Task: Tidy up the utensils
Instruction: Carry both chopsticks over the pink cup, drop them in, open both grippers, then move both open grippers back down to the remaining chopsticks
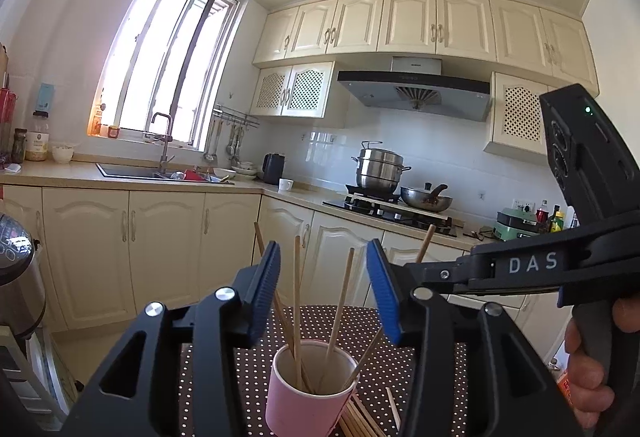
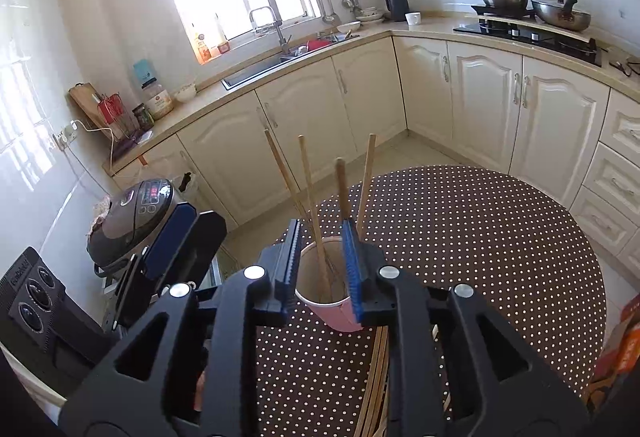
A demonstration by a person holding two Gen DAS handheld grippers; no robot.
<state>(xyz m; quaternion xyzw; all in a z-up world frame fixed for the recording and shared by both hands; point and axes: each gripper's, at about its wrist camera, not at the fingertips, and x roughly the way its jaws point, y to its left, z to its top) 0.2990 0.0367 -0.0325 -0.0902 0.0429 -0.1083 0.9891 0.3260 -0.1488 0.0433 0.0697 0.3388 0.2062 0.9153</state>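
Both jaws apart: left gripper (image 1: 326, 291), right gripper (image 2: 322, 265); pink cup (image 1: 304, 393) holds chopsticks (image 1: 297, 301), tips toward twelve o'clock.

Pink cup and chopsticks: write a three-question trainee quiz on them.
1. True or false: the pink cup lies tipped over on the dotted table.
2. Where do the loose chopsticks lie? A) in the sink B) on the table beside the cup C) on the stove
3. What does the left gripper hold?

Key: 1 false, it stands upright; 2 B; 3 nothing, its jaws are open.
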